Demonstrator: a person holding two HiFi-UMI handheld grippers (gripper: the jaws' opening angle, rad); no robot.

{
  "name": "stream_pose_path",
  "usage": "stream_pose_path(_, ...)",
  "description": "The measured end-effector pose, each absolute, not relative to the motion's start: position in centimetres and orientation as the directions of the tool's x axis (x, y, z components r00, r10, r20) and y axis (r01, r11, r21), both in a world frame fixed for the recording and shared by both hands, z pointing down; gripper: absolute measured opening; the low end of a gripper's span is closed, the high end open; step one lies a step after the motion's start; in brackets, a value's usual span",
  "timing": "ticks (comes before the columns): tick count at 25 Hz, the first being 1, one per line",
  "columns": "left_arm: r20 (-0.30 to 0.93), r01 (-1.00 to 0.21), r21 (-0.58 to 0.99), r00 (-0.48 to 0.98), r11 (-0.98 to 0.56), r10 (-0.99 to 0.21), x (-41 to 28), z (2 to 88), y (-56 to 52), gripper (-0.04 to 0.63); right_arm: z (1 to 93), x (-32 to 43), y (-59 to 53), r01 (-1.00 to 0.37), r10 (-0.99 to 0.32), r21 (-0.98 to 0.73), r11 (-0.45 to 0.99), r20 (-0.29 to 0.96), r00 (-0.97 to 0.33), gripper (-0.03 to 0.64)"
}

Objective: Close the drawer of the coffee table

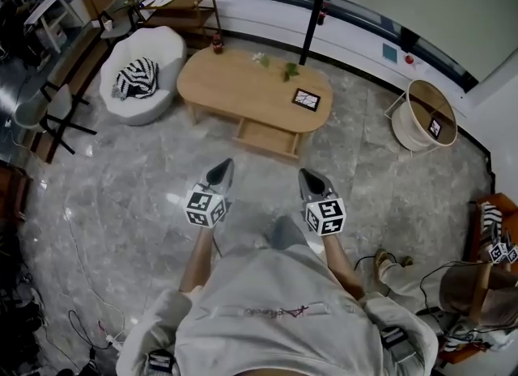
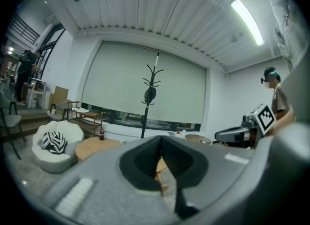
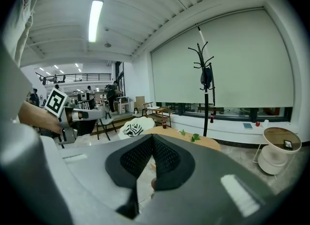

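Note:
The oval wooden coffee table (image 1: 243,87) stands ahead on the marble floor, its drawer (image 1: 266,137) pulled out toward me on the near side. My left gripper (image 1: 221,173) is shut and empty, pointing at the table from a short way back. To its right my right gripper (image 1: 312,181) is likewise shut with nothing in it. Both hang over bare floor, apart from the drawer. In the left gripper view the table (image 2: 94,146) shows left of the closed jaws; in the right gripper view the table (image 3: 203,141) lies just beyond the jaws.
A white armchair (image 1: 144,71) with a striped cushion stands left of the table. A round side table (image 1: 427,113) is at the right, a black coat stand (image 1: 320,6) behind. A small framed card (image 1: 306,99) and green sprigs (image 1: 290,69) lie on the tabletop. Chairs line the left.

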State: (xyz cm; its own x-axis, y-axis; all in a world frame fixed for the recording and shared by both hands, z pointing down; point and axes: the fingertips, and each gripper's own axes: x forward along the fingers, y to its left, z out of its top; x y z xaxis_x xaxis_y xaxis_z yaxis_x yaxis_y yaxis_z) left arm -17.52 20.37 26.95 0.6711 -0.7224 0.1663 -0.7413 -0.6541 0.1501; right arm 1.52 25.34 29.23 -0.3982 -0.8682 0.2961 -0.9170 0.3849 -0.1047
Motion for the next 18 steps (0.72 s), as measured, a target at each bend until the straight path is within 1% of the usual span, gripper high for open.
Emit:
stream_pose_path(4, 0.186, -0.74, 0.161, 0.672, -0.653, -0.716, -16.6, 27.7, 19.5, 0.0, 29.6, 2.3, 24.1, -0.915, -0.863, -0.105, 0.389, 0.305, -0.402, 0.005)
stream_pose_path(9, 0.201, -0.744, 0.164, 0.668, -0.647, -0.717, -15.7, 28.7, 17.1, 0.0, 29.4, 3.0, 20.7, -0.911, -0.865, -0.101, 0.399, 0.288, -0.41, 0.005)
stream_pose_path(18, 0.201, -0.74, 0.147, 0.672, -0.656, -0.713, -13.0, 28.3, 9.4, 0.0, 29.4, 5.0, 12.9, -0.907, -0.864, -0.102, 0.409, 0.276, -0.42, 0.005)
